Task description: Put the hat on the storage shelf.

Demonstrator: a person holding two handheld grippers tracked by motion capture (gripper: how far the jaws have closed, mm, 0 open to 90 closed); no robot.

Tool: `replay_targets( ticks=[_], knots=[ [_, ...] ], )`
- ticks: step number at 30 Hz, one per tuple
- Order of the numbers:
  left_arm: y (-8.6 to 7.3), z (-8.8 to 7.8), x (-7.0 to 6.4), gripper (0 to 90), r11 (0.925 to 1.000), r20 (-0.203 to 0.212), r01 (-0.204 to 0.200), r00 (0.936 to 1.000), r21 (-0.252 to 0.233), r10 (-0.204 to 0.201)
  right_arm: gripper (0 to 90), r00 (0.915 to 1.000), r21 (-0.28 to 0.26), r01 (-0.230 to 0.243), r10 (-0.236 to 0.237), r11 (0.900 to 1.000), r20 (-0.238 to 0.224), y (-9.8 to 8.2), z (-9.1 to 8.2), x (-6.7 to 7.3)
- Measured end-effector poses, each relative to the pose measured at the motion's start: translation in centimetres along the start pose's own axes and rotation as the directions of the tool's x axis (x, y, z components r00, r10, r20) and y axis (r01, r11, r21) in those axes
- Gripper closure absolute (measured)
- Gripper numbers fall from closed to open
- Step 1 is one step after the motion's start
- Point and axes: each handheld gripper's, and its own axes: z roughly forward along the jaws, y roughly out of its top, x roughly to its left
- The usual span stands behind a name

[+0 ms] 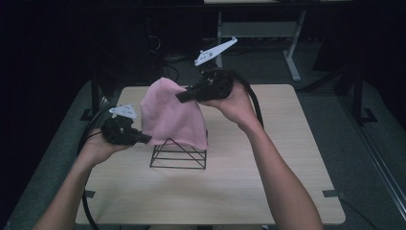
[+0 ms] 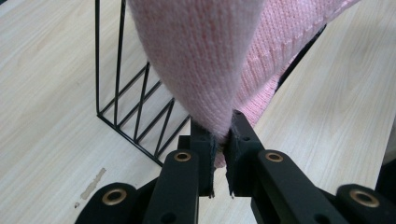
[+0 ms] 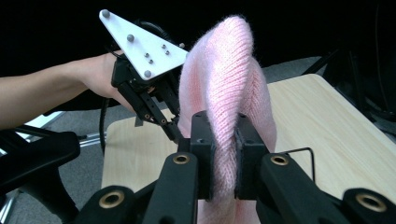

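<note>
both grippers (image 1: 143, 139) (image 1: 182, 96) pinch pink knit (image 1: 170, 117) – draped, seemingly, over wire rack (image 1: 178, 158).

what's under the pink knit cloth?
A black wire rack stands on the wooden table beneath the pink knit cloth; its lower bars show, its top is covered. Both grippers, left and right, pinch the cloth.

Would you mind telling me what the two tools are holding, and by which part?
Both hold the pink knitted garment: the left tool pinches a low fold, the right tool a fold near its top.
</note>
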Motion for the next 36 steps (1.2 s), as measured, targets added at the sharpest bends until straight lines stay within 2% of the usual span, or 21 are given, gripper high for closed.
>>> replay_targets(
  ticks=[6,20,27,36],
  knots=[
    [-0.9,0.4,0.0,83.0,0.9999,-0.006,0.003,1.0000,0.010,-0.003,80.0,0.9997,0.010,-0.008,0.008,1.000,-0.024,-0.6,0.7,0.3],
    [-2.2,1.9,0.2,83.0,0.9990,-0.009,0.014,0.9999,0.042,-0.013,78.4,0.9969,0.044,-0.045,0.048,0.998,-0.062,-2.7,2.0,-0.3],
    [-2.3,2.4,0.3,83.0,0.9968,-0.028,-0.002,0.9996,0.080,0.005,77.2,0.9960,0.059,-0.047,0.051,0.997,-0.073,-3.4,2.4,-0.3],
    [-3.2,3.5,0.5,82.9,0.9954,-0.026,0.020,0.9995,0.093,-0.017,76.9,0.9937,0.083,-0.060,0.067,0.995,-0.090,-4.7,3.3,-0.6]
  ],
)
